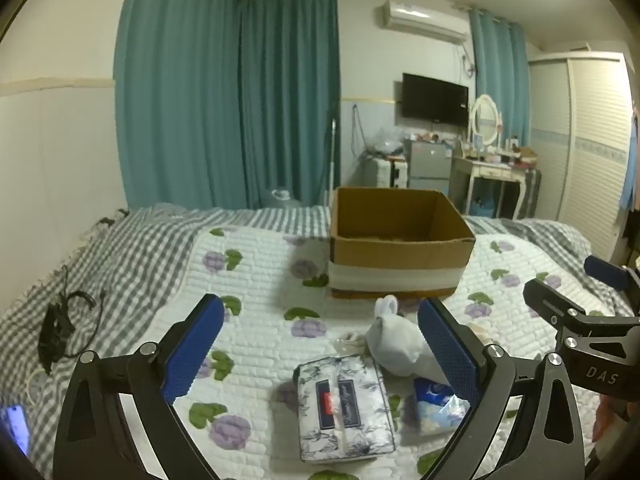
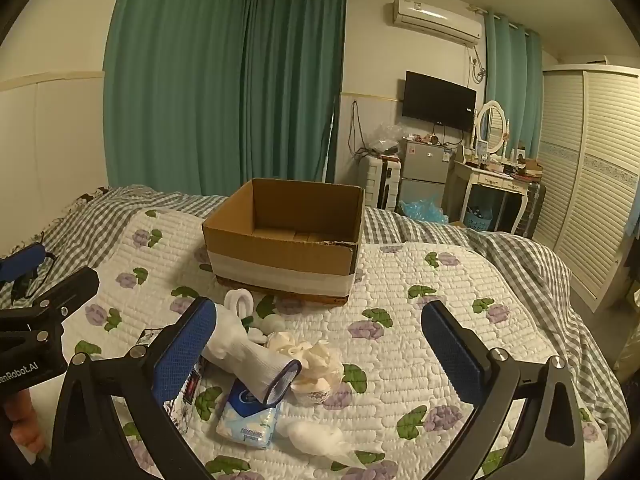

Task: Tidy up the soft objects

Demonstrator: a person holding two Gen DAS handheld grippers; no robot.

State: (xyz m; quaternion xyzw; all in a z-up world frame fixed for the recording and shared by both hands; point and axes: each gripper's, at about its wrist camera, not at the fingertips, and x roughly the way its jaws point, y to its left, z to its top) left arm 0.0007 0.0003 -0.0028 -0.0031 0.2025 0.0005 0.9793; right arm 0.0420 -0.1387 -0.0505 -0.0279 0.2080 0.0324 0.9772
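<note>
An open, empty cardboard box (image 1: 400, 256) (image 2: 284, 254) stands on the flowered quilt. In front of it lie soft things: a floral tissue pack (image 1: 344, 406), a white sock (image 1: 394, 340) (image 2: 244, 354), a blue-and-white tissue packet (image 1: 436, 404) (image 2: 250, 416), a cream fabric flower (image 2: 316, 364) and a cotton wad (image 2: 316, 438). My left gripper (image 1: 320, 360) is open above the floral pack and sock, holding nothing. My right gripper (image 2: 318, 354) is open above the cream flower, holding nothing.
A grey checked blanket (image 1: 120, 248) covers the bed beyond the quilt (image 2: 420, 288). A black cable (image 1: 66, 328) and a lit phone (image 1: 16, 428) lie at the left. A dresser (image 2: 496, 184), fridge and wardrobe (image 2: 592, 168) stand behind the bed.
</note>
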